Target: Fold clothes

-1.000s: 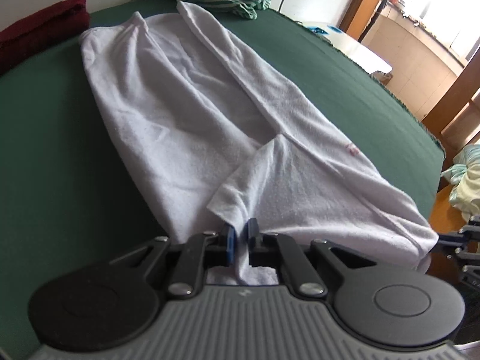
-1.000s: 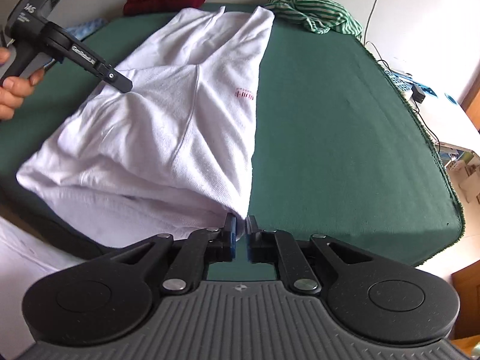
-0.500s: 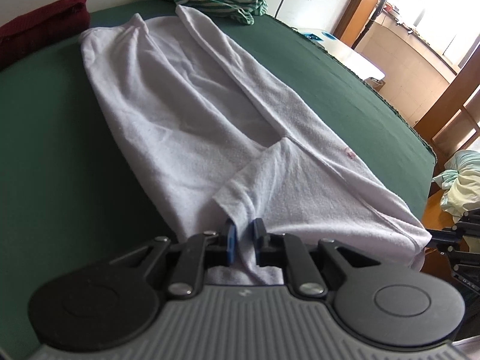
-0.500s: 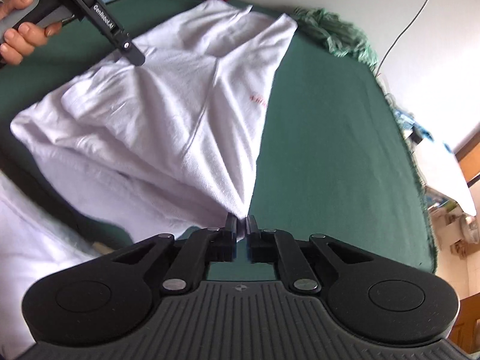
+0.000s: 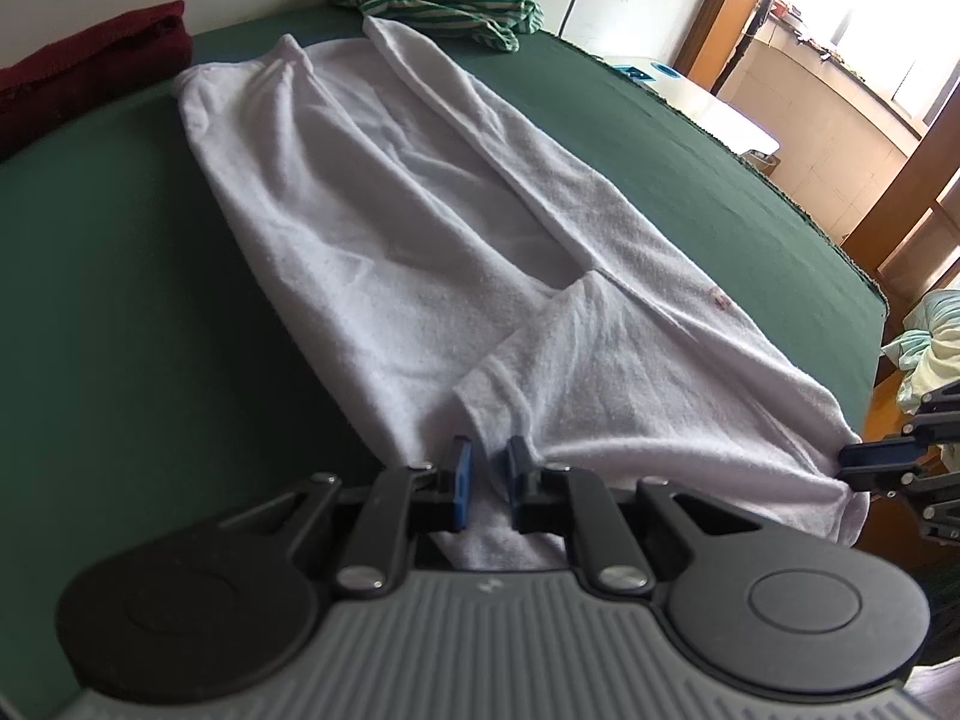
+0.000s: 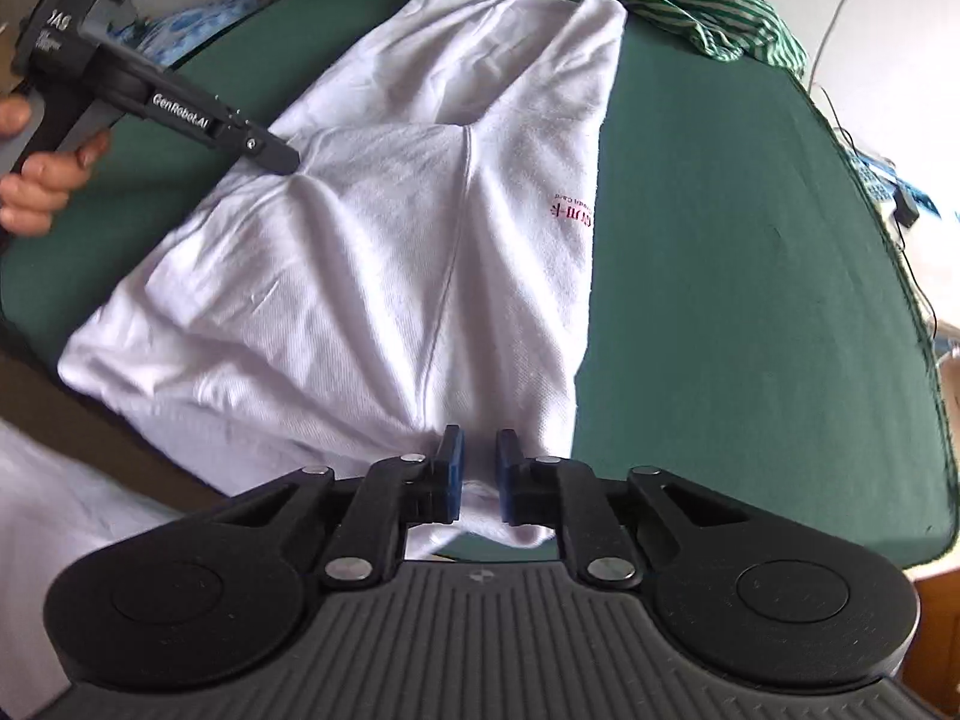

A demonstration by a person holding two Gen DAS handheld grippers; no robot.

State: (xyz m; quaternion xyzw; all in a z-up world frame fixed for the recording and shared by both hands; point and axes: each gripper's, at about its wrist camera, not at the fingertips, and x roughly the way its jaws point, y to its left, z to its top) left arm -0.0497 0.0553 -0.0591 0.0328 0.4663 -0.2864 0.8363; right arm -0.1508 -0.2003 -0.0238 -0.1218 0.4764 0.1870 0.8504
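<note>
Change: both tools' jaws have parted since before.
Left tool: apart, white shirt sleeve between.
Right tool: apart over shirt hem, lower centre.
Surface: green.

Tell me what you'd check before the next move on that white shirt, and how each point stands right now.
1. Left gripper on the folded sleeve edge: jaws parted, cloth between; firm hold cannot tell.
2. Right gripper at the hem: jaws parted, not ok.
3. White shirt flat: wrinkled, not ok.
4. Green cloth beside the shirt bare: ok.
5. Striped garment clear of the shirt: touches its far corner, not ok.
</note>
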